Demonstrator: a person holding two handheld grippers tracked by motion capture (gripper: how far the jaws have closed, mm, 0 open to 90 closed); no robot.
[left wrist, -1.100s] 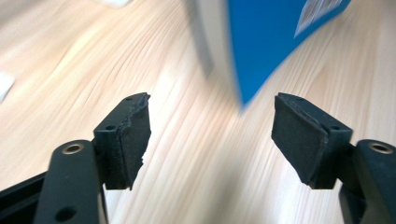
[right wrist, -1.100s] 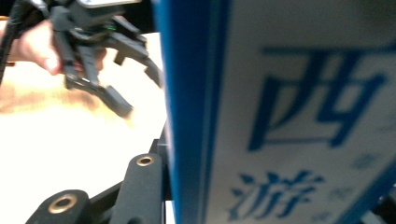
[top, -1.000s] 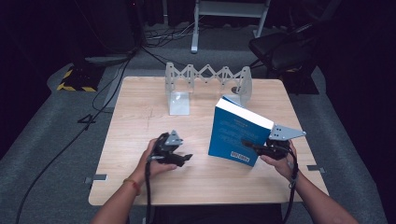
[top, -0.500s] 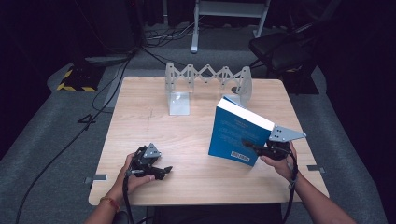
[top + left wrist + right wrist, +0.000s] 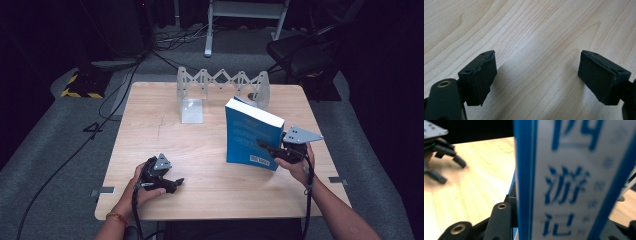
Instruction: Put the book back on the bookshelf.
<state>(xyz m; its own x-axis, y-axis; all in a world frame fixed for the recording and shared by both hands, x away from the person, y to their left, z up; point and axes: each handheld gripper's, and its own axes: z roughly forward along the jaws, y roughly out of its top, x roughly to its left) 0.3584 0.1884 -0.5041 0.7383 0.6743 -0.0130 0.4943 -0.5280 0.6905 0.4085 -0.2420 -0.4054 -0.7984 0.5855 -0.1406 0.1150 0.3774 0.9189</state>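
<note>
Left tool (image 5: 172, 182): low over the near-left part of the bench (image 5: 150, 125), resting in the person's left hand (image 5: 142, 182), jaws pointing right along the surface. In the left gripper view its pads (image 5: 482, 77) stand wide apart with bare wood grain between them; nothing held. The jaws have just been opening further.

Middle, far side of the bench: a grey folding zigzag rack (image 5: 220, 82) stands stretched out across the back edge. A small clear block (image 5: 192, 110) sits at the foot of its left end, touching or just in front of it; can't tell which.

Right of centre: blue book (image 5: 252, 132), upright on its bottom edge and tilted, back cover with barcode facing the camera, pale page edge on top. It stands just in front of the rack's right end, well apart from the left tool.

Right tool (image 5: 265, 147): held in the right hand (image 5: 297, 167), clamped on the book's near-right edge, low down near the barcode corner. In the right gripper view the book's spine (image 5: 574, 180), white with blue characters, sits upright between the jaws, closed tight on it. The left tool (image 5: 439, 160) shows farther off in that view, over the bench.
</note>
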